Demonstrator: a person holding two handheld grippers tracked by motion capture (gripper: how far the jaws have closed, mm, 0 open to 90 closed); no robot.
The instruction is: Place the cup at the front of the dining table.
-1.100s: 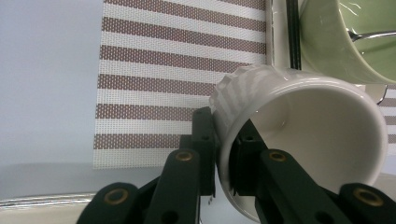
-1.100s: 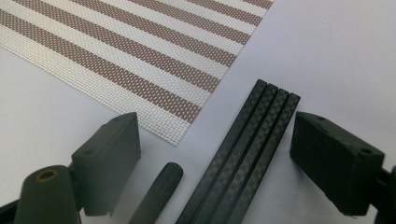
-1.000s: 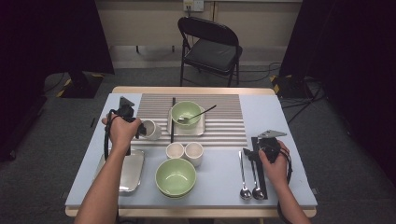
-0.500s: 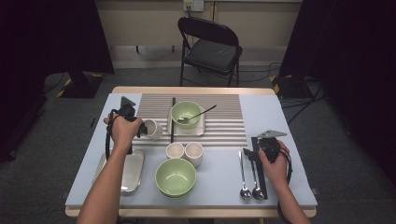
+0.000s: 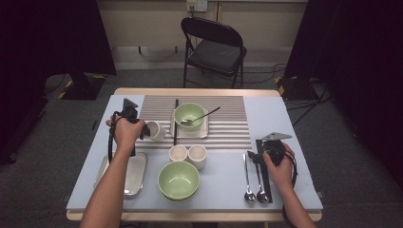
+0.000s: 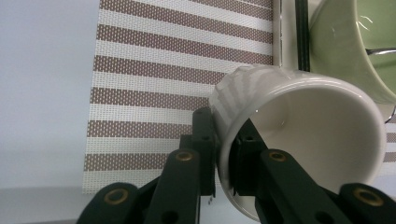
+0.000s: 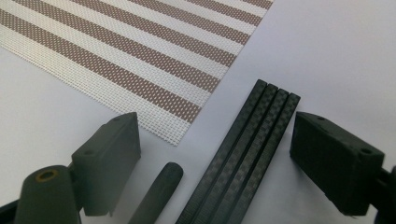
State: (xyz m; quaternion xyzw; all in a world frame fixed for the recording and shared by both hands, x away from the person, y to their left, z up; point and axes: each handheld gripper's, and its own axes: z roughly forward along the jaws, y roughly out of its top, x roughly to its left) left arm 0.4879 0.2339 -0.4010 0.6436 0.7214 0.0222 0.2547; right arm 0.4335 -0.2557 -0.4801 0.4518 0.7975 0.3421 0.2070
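A white cup (image 6: 299, 140) hangs tilted over the left edge of the striped placemat (image 6: 154, 88), mouth turned toward the camera. My left gripper (image 6: 224, 154) is shut on its wall, one jaw outside and one inside the rim. From above, the cup (image 5: 155, 130) sits just right of the left gripper (image 5: 142, 132). At the table's right, my right gripper (image 5: 256, 156) rests low and open. Its jaws straddle a bundle of black sticks (image 7: 247, 154) without touching them, and a dark handle end (image 7: 159, 191) lies beside the bundle.
A small green bowl (image 5: 189, 115) with a spoon stands on a square plate on the placemat, with a black stick (image 5: 176, 121) to its left. Two small cups (image 5: 178, 153) stand behind a large green bowl (image 5: 178, 180). A metal tray (image 5: 126, 173) lies front left and two spoons (image 5: 248, 183) front right.
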